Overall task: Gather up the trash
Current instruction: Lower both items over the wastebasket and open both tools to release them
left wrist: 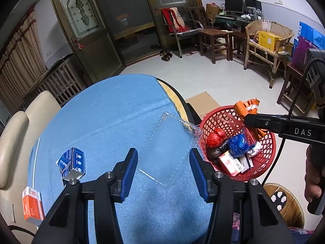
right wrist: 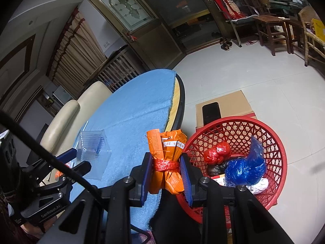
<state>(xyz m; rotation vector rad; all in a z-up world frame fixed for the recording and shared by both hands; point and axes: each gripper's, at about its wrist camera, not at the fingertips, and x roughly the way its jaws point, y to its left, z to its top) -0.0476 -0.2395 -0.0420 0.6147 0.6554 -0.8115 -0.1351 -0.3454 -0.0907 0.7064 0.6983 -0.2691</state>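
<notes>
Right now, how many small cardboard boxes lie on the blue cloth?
2: a blue box beside the left gripper, and an orange box at the cloth's near-left edge. Others may be hidden.

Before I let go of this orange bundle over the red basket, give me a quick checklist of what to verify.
1. Right gripper shut on the orange bundle: ok.
2. Bundle over the red basket: ok in the left view, where it hangs above the far rim.
3. Room left in the basket: ok, though the blue bag and red bag are already inside.
4. Left gripper free: cannot tell, the clear plastic tray sits between its fingers.
5. Table cleared: not ok, blue box and orange box remain.
</notes>
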